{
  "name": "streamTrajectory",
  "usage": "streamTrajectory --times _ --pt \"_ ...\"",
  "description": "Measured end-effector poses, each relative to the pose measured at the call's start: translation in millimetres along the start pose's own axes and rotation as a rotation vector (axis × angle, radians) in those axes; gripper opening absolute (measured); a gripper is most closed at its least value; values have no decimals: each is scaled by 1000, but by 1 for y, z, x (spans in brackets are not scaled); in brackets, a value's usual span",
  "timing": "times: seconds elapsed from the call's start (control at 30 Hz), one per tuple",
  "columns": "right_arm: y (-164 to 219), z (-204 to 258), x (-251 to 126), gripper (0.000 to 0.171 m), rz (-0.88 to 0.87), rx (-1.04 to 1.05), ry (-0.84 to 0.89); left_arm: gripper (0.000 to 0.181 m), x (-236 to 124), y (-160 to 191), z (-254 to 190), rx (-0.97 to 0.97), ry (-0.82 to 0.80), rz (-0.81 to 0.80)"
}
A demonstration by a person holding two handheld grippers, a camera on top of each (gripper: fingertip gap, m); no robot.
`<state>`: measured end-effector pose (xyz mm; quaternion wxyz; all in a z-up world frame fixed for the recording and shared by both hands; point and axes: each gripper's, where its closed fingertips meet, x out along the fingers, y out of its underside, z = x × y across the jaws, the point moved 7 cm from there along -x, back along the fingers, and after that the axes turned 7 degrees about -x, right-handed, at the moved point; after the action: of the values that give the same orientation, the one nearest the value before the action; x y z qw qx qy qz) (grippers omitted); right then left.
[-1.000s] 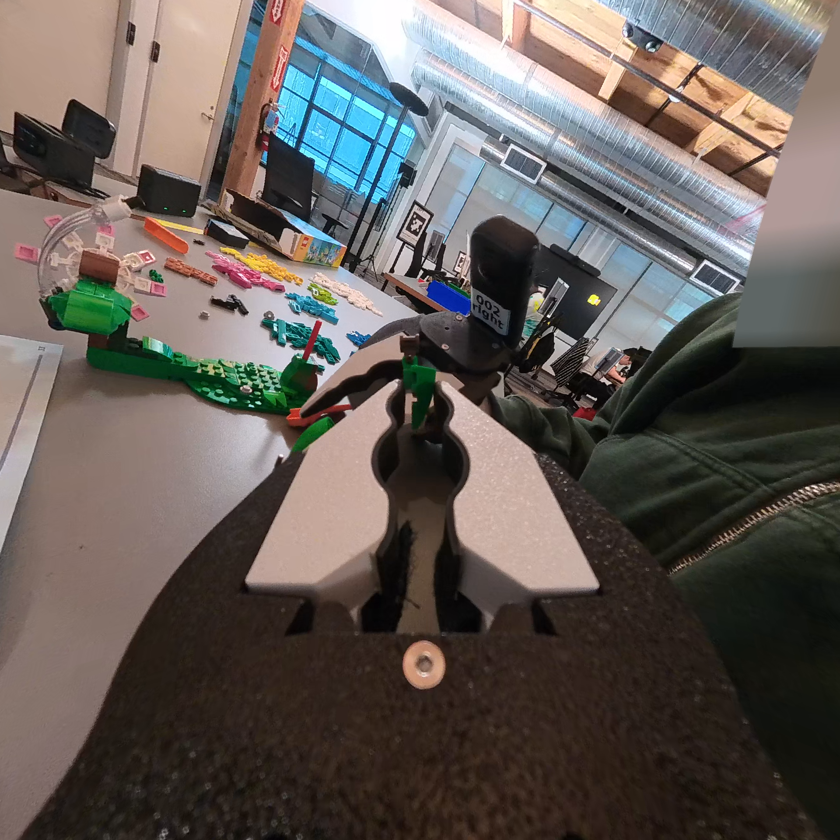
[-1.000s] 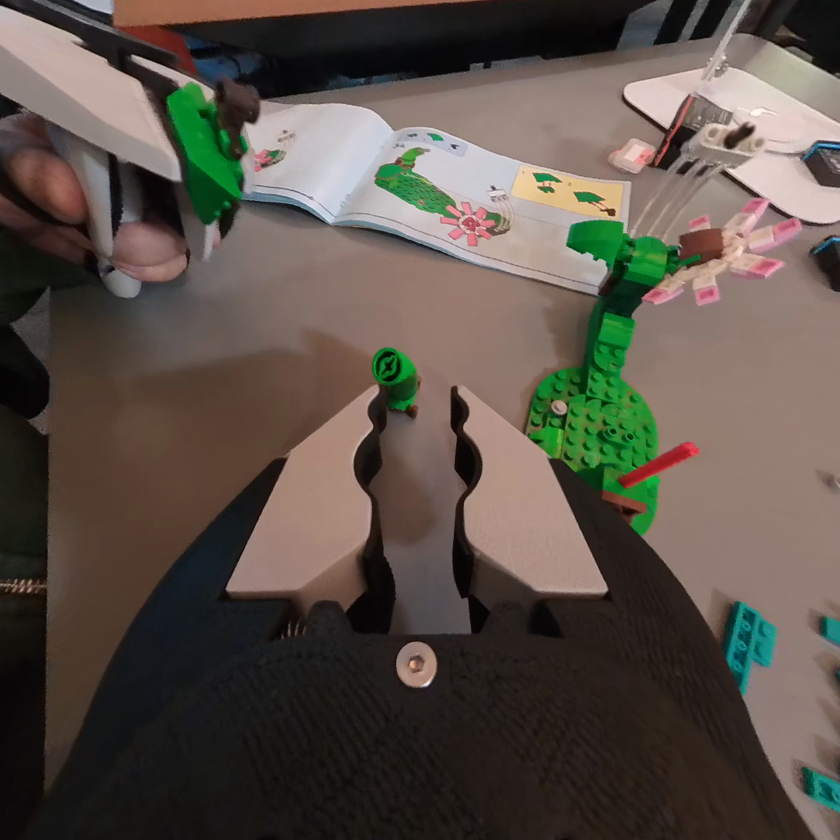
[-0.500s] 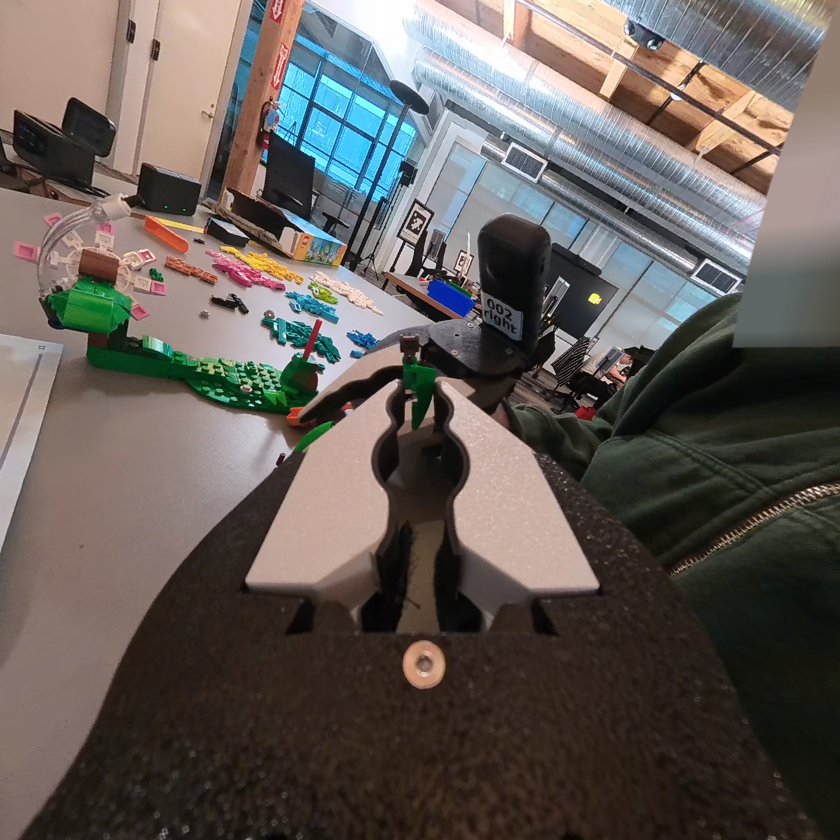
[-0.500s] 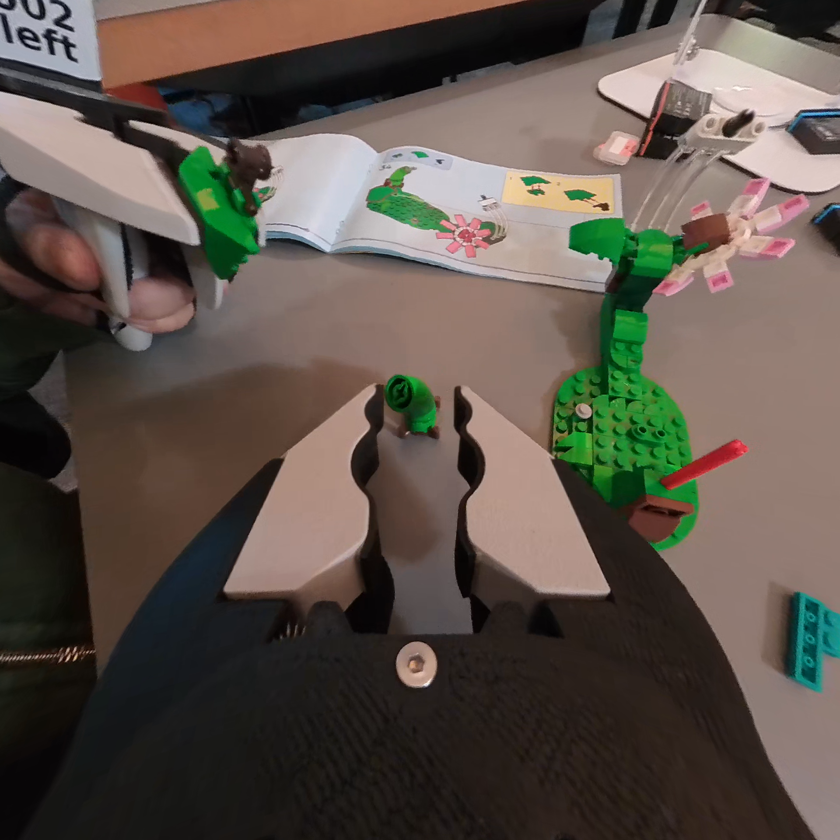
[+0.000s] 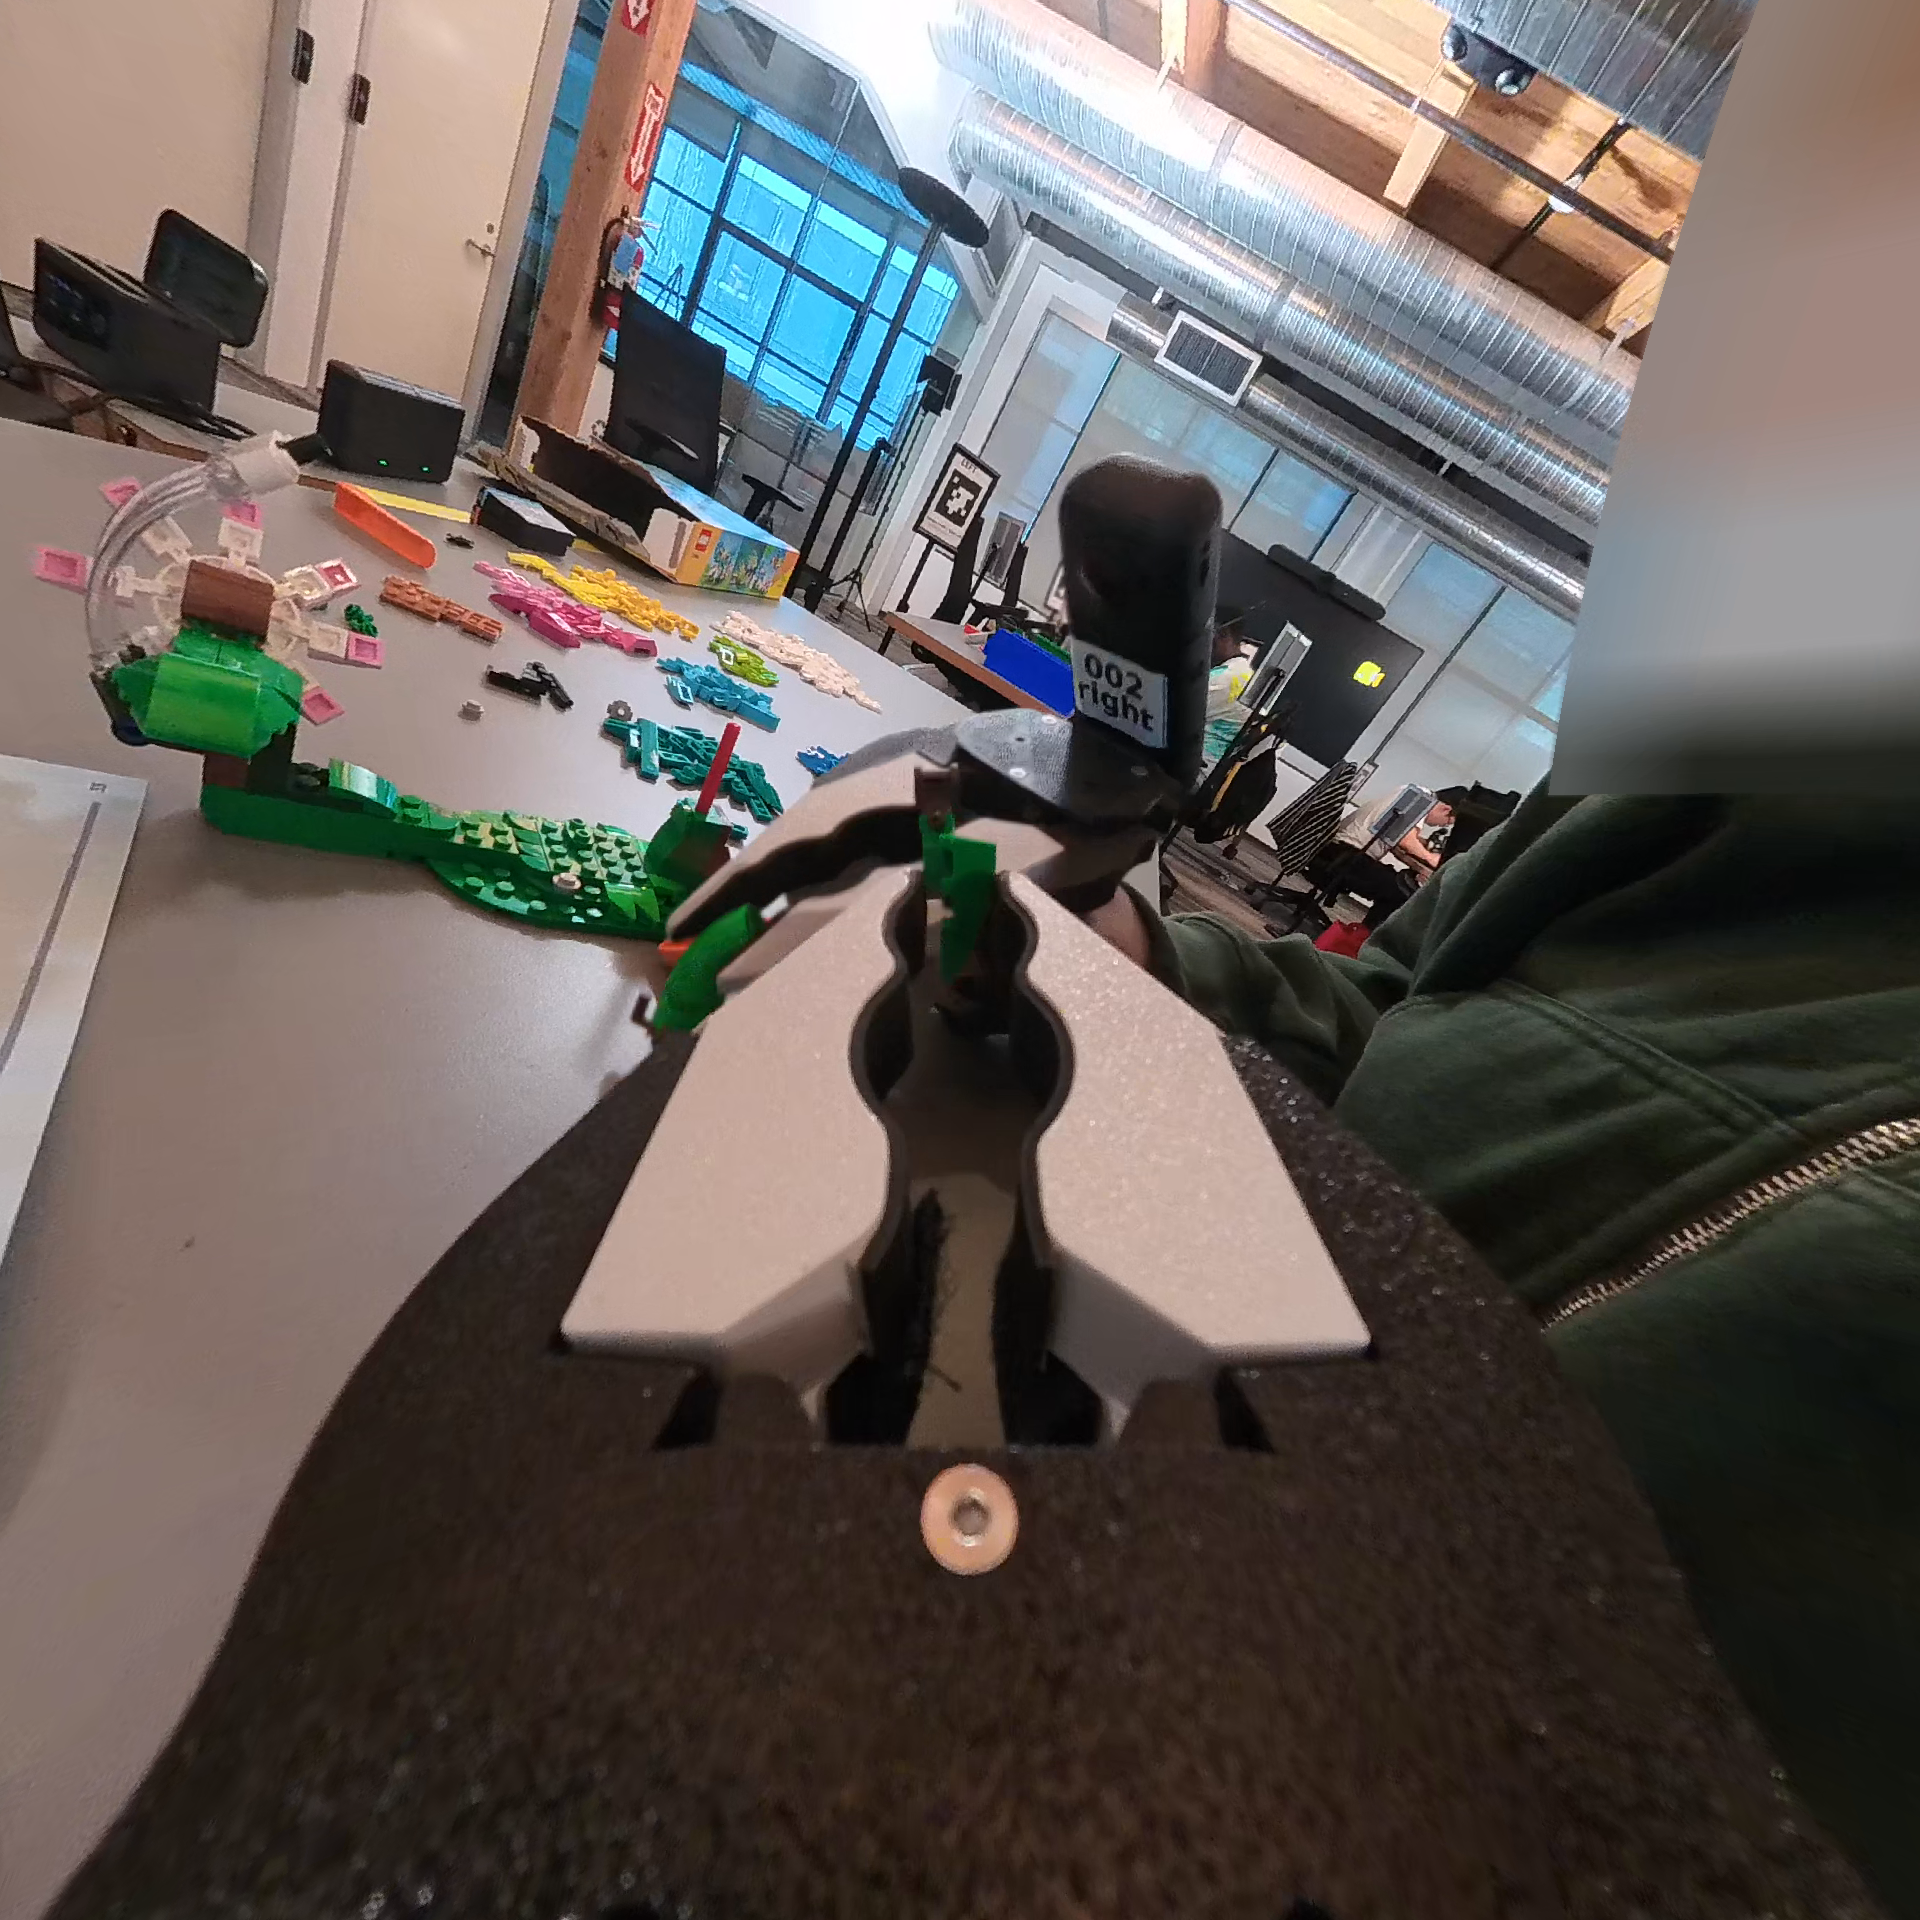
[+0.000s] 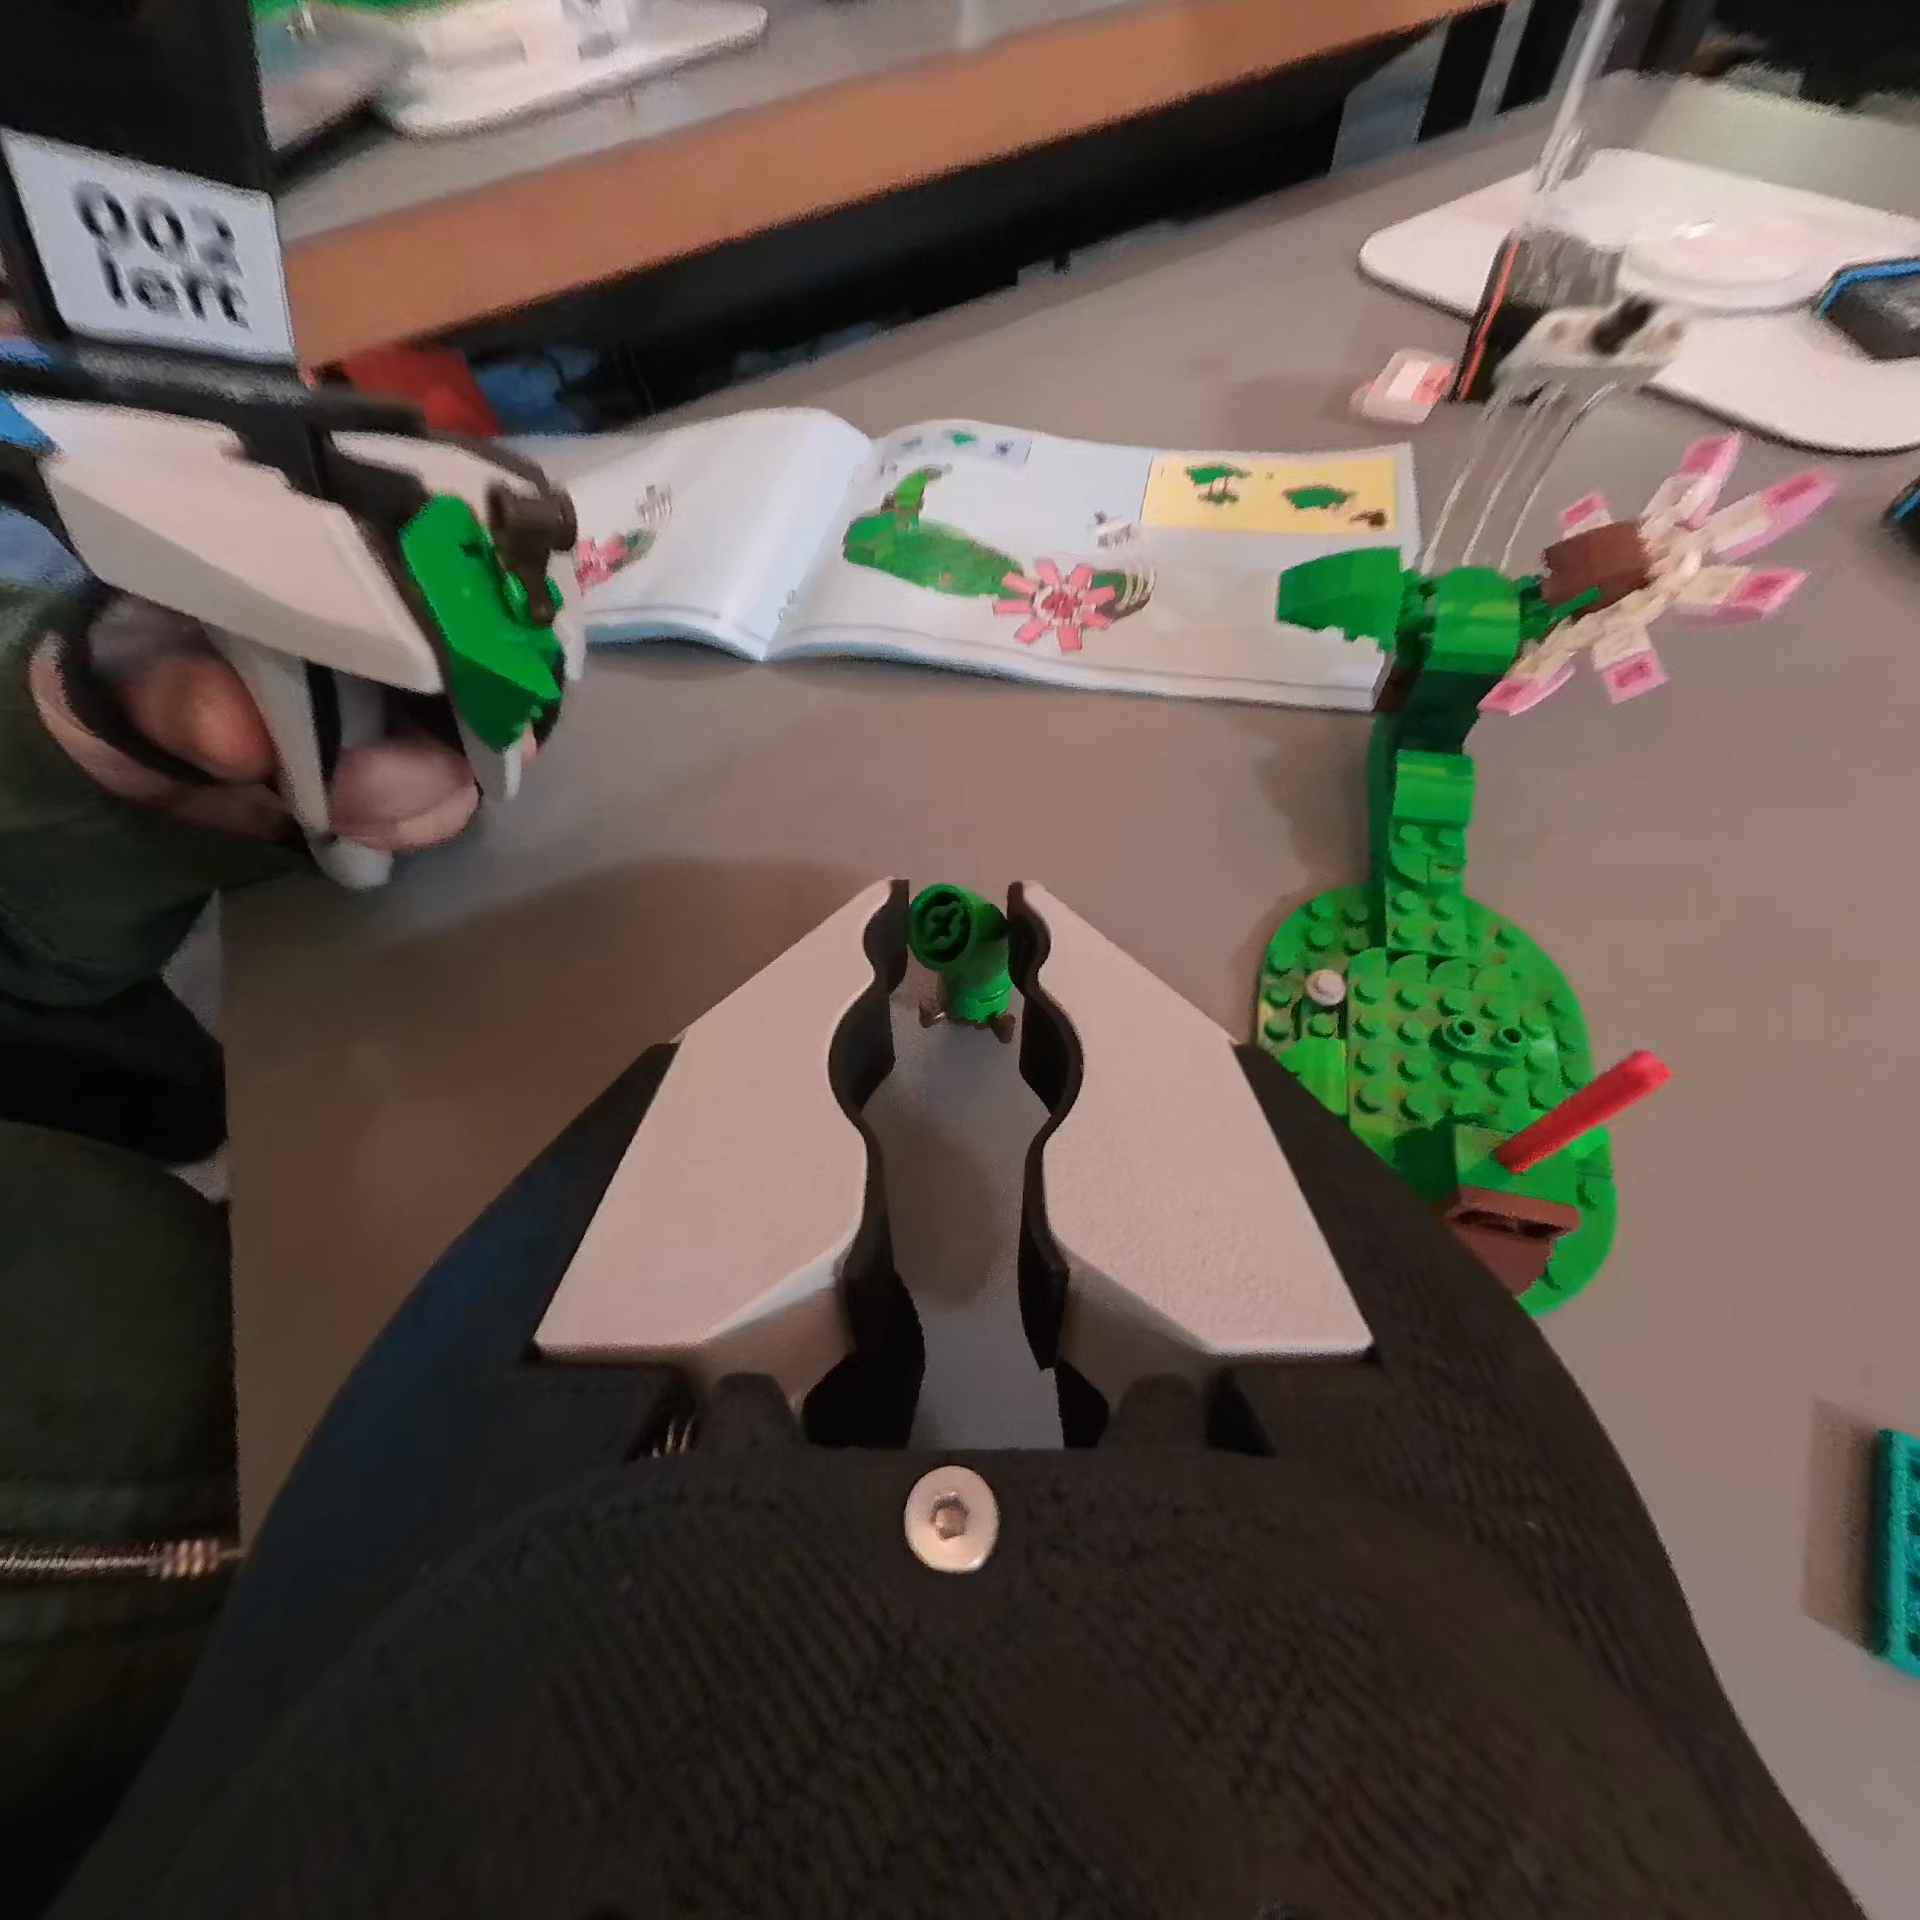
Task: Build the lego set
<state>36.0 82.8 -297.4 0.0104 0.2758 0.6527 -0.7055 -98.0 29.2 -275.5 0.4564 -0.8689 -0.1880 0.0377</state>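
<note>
Green leaf piece (image 5: 961, 883) pinched in left tongs (image 5: 961, 899); right tongs (image 6: 954, 904) narrow around green cylinder (image 6: 961, 951).

The smooth worktop (image 6: 831, 790) was plain grey. On it the studded round lego base plate (image 6: 1423, 1049) was bright green, with a thin red rod (image 6: 1584, 1107) and a brown block (image 6: 1501, 1231) at its edge. The lego flower (image 6: 1662, 582) had pink-and-white petals around a brown centre. The open instruction booklet (image 6: 935, 540) was pale blue-white with one yellow panel. Each gripper had light grey fingers (image 6: 727, 1143) on a speckled black body; the small piece (image 6: 961, 956) between the right gripper's (image 6: 956, 904) fingers looked green, perhaps with brown underneath. Loose bricks (image 5: 623, 613) lay in yellow, pink, teal and white heaps.
</note>
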Motion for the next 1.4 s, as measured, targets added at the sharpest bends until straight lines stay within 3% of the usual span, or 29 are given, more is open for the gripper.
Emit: streamTrajectory --times 0.3,0.43,0.73,1.07,1.4 --pt "-24 -6 -18 17 -365 193 -37 10 11 6 3 78 -137 93" --pt "-29 0 -17 17 -427 165 -29 10 21 14 3 145 -200 179" --pt "-40 13 -28 16 -598 10 -43 10 22 6 -1 126 -232 100" --pt "-44 20 -37 16 -673 -111 30 10 23 -5 -17 215 -244 44" --pt "-46 23 -40 16 -696 -186 96 10 22 -4 -13 80 -222 9"
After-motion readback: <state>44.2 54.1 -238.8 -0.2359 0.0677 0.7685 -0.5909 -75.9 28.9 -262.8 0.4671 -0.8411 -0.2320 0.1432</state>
